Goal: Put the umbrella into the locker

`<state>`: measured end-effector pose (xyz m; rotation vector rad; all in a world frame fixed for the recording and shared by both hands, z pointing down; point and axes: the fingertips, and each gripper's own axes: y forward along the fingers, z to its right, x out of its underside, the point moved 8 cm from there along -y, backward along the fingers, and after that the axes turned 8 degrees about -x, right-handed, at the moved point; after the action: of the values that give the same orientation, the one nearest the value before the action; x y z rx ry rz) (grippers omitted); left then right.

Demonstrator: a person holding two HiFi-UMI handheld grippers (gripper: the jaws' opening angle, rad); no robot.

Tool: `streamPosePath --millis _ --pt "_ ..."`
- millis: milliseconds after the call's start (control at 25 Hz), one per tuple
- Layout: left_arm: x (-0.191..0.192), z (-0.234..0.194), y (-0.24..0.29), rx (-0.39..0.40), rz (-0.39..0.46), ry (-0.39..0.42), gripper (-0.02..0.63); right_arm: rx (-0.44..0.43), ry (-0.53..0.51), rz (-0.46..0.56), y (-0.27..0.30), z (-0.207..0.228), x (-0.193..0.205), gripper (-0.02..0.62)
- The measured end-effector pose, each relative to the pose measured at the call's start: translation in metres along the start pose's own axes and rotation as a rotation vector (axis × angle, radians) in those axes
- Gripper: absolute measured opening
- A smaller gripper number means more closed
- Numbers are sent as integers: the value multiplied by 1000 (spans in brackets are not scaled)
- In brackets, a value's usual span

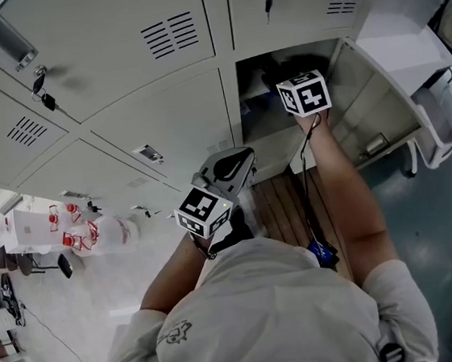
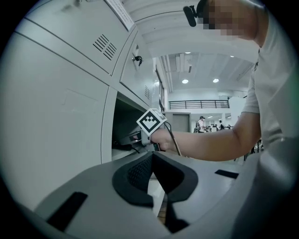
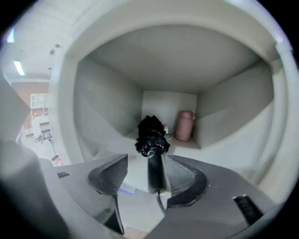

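Black umbrella [image 3: 150, 137] is lying in the locker [image 3: 224, 116]; right gripper [image 3: 147, 161], jaws wide round its handle, could snag it leaving; left gripper [image 2: 152, 156] is hanging closed, empty.

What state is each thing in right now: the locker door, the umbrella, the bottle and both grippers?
Locker door: swung open.
Umbrella: folded, lying inside the locker.
Pink bottle: upright at the locker's back.
Right gripper: jaws apart either side of the umbrella's handle, not pressing it.
Left gripper: jaws together, empty.
Neighbouring doors: closed.
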<state>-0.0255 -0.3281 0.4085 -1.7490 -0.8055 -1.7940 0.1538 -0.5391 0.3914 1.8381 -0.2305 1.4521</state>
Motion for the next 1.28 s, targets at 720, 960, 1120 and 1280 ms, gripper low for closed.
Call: streamPosePath --millis 720,960,1120,1280 --pt "-7 31 -35 -54 59 23 11 -139 23 307 -153 -108 45 44" --pt "-11 42 -41 -48 60 31 11 -170 12 338 -189 -136 61 42" --pt "-17 46 -51 -55 54 51 11 -190 19 342 -206 -151 69 41" --pt "-18 41 -64 -62 57 43 11 -215 23 329 -212 -172 74 41"
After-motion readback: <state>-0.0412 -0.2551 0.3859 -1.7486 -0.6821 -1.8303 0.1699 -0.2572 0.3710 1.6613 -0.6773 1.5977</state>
